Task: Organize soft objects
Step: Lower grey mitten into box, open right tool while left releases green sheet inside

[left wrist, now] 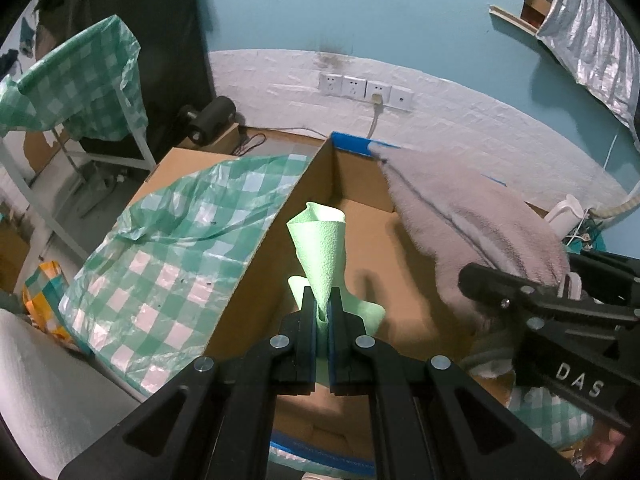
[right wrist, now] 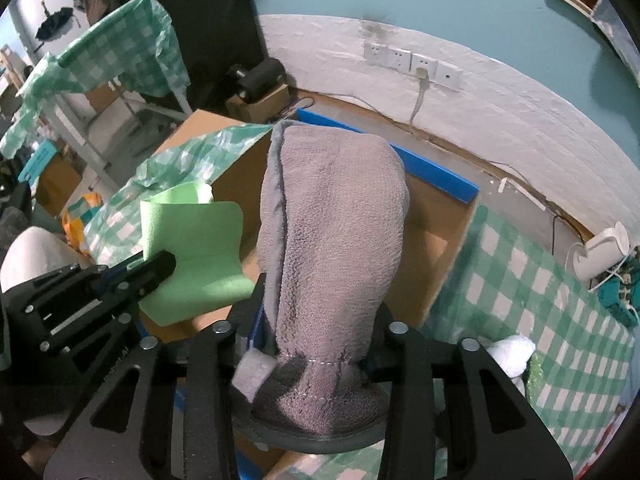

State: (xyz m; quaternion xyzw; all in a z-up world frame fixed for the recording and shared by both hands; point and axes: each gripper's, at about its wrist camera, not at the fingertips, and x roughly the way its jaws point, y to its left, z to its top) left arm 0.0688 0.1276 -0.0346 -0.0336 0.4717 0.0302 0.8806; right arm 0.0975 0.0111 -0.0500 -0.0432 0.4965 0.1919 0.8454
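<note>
My left gripper (left wrist: 323, 300) is shut on a light green cloth (left wrist: 320, 248) that sticks up from between the fingers, held over an open cardboard box (left wrist: 280, 248). The green cloth also shows in the right wrist view (right wrist: 196, 248), with the left gripper (right wrist: 160, 266) beside it. My right gripper (right wrist: 316, 300) is shut on a grey fluffy towel (right wrist: 332, 240) that stands up and hides the fingertips. The towel also shows in the left wrist view (left wrist: 472, 220), above the box's right side, with the right gripper (left wrist: 476, 276) under it.
The box has blue tape (right wrist: 432, 172) on its rim and sits on a green checked plastic sheet (left wrist: 172, 248). A white wall with sockets (left wrist: 364, 90) lies behind. A white kettle (right wrist: 604, 252) stands at right. A covered rack (left wrist: 80, 80) is at left.
</note>
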